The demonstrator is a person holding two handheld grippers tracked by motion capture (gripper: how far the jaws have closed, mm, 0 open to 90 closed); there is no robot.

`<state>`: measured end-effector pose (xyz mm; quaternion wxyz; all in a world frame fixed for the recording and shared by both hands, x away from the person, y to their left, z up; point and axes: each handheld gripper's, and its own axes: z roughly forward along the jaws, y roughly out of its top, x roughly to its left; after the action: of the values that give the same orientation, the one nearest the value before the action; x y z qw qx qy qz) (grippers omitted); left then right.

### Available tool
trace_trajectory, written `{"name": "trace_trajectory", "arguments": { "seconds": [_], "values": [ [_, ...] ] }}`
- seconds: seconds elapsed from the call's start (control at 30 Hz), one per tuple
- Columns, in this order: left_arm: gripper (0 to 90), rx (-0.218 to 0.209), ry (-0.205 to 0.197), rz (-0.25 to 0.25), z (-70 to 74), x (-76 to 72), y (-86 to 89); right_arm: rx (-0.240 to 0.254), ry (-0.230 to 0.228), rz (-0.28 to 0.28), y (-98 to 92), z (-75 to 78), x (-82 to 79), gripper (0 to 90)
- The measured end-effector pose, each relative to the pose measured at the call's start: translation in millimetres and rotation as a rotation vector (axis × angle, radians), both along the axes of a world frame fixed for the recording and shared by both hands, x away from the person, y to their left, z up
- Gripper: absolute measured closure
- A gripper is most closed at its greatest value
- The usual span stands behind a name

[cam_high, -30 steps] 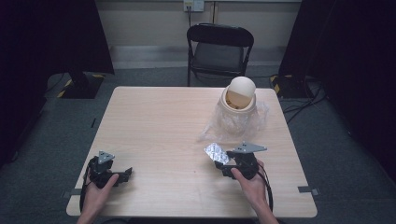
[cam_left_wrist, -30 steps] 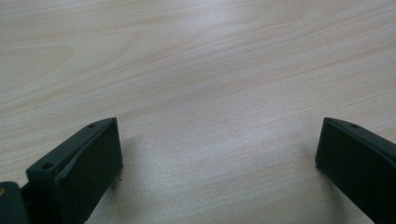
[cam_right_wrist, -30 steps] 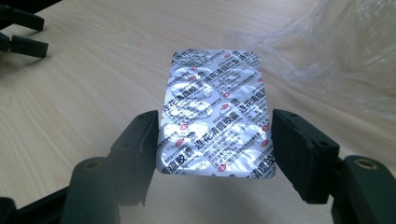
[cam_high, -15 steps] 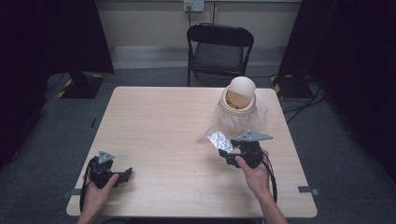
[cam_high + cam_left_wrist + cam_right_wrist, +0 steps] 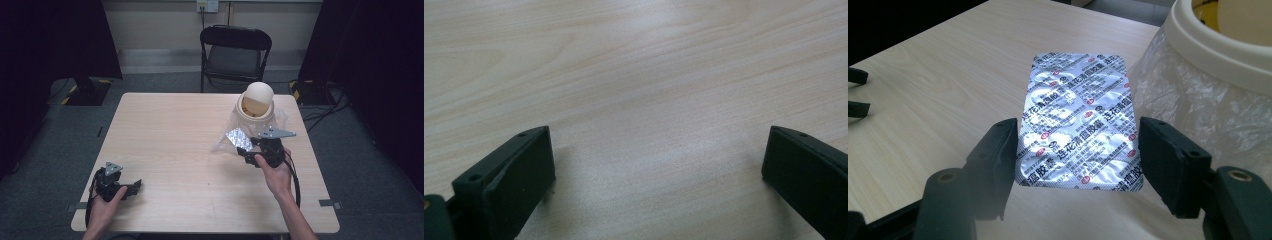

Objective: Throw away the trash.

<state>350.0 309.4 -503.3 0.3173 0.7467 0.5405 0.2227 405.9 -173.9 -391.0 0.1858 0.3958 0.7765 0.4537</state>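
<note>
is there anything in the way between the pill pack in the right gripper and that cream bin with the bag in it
Nothing visible. The right gripper is shut on the blister pack, held off the table. Beyond it stand only the bin and its plastic liner, bunched around the outside; the swing lid is tipped open.

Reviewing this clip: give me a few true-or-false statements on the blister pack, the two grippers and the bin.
1. The right gripper grips a silver blister pack by its edges. True.
2. The left gripper holds the pack. False: its jaws stand wide apart over bare table.
3. The cream bin has a clear plastic liner. True.
4. The pack lies inside the bin. False: it is held in front of it, above the table.
</note>
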Motion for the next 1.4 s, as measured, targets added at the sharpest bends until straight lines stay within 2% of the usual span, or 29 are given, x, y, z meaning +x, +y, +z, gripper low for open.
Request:
{"name": "trace_trajectory", "arguments": {
  "seconds": [0.3,0.43,0.7,1.17,1.4],
  "values": [
    [0.0,0.001,0.000,0.000,0.0,0.0,0.0,0.004,-0.020,-0.008,-2.9,15.4,10.9,34.0],
    [0.0,0.000,0.000,0.000,0.0,0.0,0.0,-0.010,-0.023,-0.024,-5.7,23.0,19.7,33.9],
    [0.0,0.001,0.000,0.000,0.0,0.0,0.0,-0.005,0.003,-0.081,-13.4,30.5,43.8,33.9],
    [0.0,0.000,-0.001,0.000,0.0,0.0,-0.1,0.005,0.056,-0.161,-26.9,25.7,68.9,33.9],
    [0.0,0.001,0.000,0.000,0.0,0.0,0.1,0.017,0.061,-0.184,-28.5,24.8,74.8,33.9]
  ]
}}
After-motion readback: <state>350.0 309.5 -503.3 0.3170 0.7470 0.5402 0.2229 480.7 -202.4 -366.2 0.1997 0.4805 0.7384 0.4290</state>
